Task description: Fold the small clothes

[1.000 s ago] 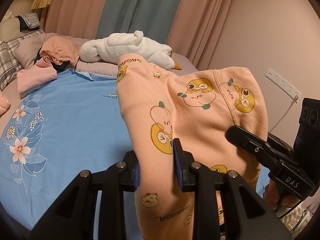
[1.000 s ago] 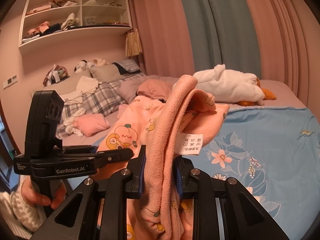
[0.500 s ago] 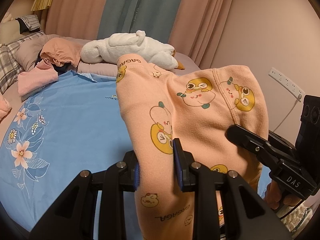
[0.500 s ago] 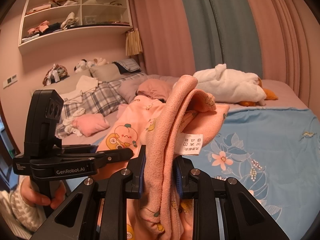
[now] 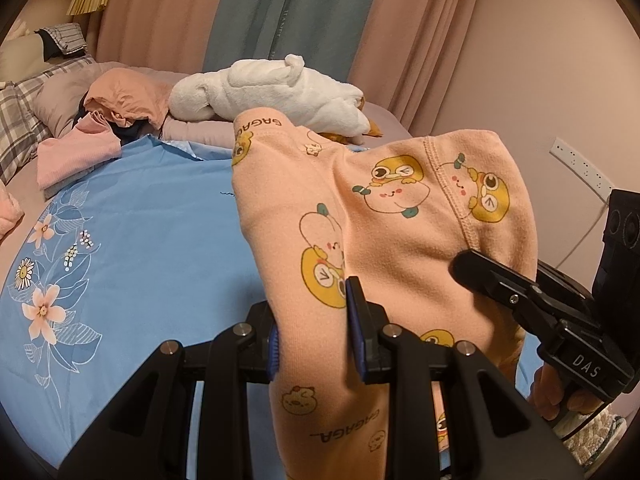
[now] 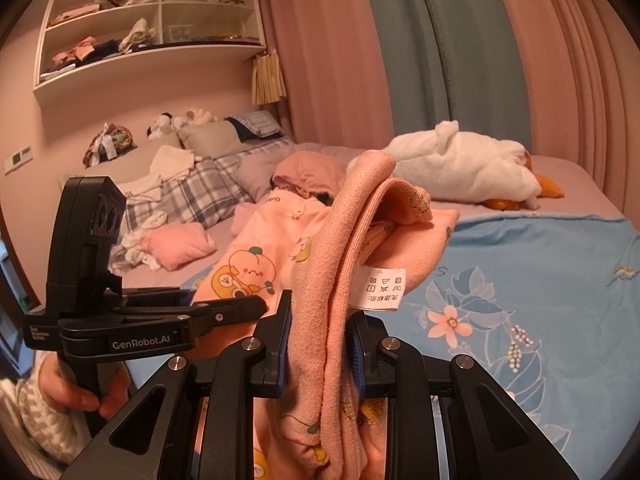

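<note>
Tongs first: the left gripper (image 5: 314, 334) is clamped on a fold of the peach trousers (image 5: 384, 216), its blue-padded fingers (image 5: 356, 336) pinching the cloth between them at 6 o'clock in the left wrist view. The right gripper (image 6: 320, 344) is likewise closed on a bunched edge of the same trousers, with a white care label (image 6: 380, 289) hanging out just beside its right finger. In the left wrist view the right gripper enters from 4 o'clock, gripping the garment's far edge; in the right wrist view the left gripper reaches in from 9 o'clock, with the person's hand (image 6: 80, 390) around its handle. The trousers, printed with yellow cartoon figures, are held up between the two tongs above the blue floral sheet (image 5: 120, 220) on the bed. Further out lie a white plush goose (image 5: 272, 92) toward 12 o'clock, a pink folded garment (image 5: 76, 152) and plaid pillows (image 6: 200, 196) toward 10 o'clock, with curtains (image 6: 420, 52) behind.
</note>
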`<state>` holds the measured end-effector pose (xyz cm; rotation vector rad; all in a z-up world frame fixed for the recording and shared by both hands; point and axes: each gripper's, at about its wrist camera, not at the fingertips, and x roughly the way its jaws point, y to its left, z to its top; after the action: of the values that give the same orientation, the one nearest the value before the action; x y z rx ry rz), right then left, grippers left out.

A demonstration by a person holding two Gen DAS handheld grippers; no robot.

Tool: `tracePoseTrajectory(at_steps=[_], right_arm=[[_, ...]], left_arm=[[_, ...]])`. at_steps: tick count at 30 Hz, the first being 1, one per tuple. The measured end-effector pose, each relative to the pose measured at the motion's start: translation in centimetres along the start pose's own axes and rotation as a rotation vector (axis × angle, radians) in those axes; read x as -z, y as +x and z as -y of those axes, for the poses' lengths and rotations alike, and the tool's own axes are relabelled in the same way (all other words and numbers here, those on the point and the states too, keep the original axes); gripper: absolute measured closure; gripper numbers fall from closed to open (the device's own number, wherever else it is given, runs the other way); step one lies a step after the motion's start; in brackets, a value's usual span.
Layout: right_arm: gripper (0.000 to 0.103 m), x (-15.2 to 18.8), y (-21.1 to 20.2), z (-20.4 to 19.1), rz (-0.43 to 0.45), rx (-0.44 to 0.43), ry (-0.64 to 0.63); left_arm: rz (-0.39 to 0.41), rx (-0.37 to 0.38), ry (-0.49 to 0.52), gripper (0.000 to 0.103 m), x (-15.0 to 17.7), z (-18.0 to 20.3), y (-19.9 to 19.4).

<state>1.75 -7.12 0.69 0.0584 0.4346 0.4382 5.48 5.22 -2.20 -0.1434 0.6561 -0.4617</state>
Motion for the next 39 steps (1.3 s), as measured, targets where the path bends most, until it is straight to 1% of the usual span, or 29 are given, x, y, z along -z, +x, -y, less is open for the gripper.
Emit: tracePoseTrajectory(at_steps=[39], right_arm=[[0.077,0.4,4.4,-0.2,-0.045,0.007,0.028]], left_arm=[[-0.052,-0.035,-0.016,0.076,-1.5,-3.6,5.5]])
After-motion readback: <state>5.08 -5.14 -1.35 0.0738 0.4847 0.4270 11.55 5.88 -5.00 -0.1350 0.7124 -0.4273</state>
